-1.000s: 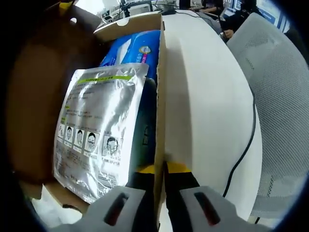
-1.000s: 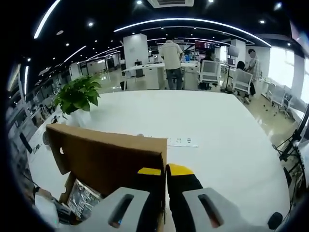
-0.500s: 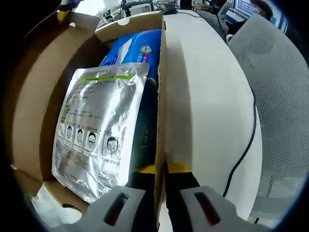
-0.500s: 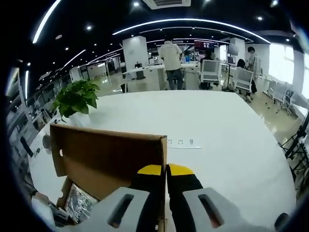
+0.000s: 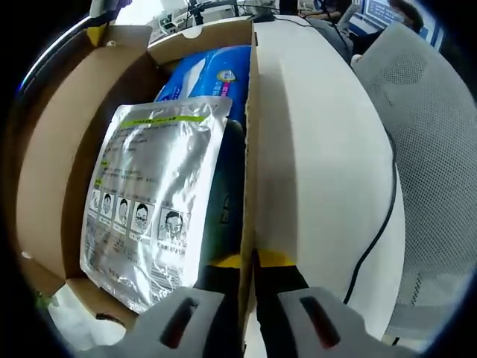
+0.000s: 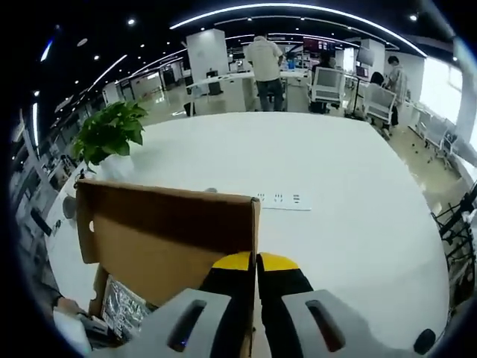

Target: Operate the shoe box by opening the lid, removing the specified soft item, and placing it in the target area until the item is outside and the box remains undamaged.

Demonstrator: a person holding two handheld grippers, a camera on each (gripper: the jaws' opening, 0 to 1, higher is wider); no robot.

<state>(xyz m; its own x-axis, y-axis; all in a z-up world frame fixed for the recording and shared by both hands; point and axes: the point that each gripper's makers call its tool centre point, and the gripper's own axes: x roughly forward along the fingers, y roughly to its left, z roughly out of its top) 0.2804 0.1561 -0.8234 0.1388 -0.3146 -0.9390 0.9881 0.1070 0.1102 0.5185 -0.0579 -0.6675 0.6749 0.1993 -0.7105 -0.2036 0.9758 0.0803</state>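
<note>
The cardboard shoe box (image 5: 248,149) lies open on the white table. A silver foil pouch (image 5: 149,201) lies on top inside it, over a blue soft pack (image 5: 205,74) and a dark item (image 5: 223,201). My left gripper (image 5: 250,259) is shut on the box's right side wall. The lid (image 5: 67,164) stands swung back at the left, with a yellow tip (image 5: 97,33) at its far corner. In the right gripper view my right gripper (image 6: 256,261) is shut on the lid's edge (image 6: 171,231). A corner of the silver pouch (image 6: 123,306) shows below the lid.
White table (image 5: 320,149) stretches to the right of the box. A mesh chair (image 5: 436,149) and a black cable (image 5: 380,224) lie beyond its edge. A potted plant (image 6: 108,134) and a power strip (image 6: 279,200) sit on the table. People (image 6: 264,60) stand far back.
The lid has swung further back from the box, baring more of its inner face and the box's left side. The right gripper view has tipped slightly down. The left gripper holds still.
</note>
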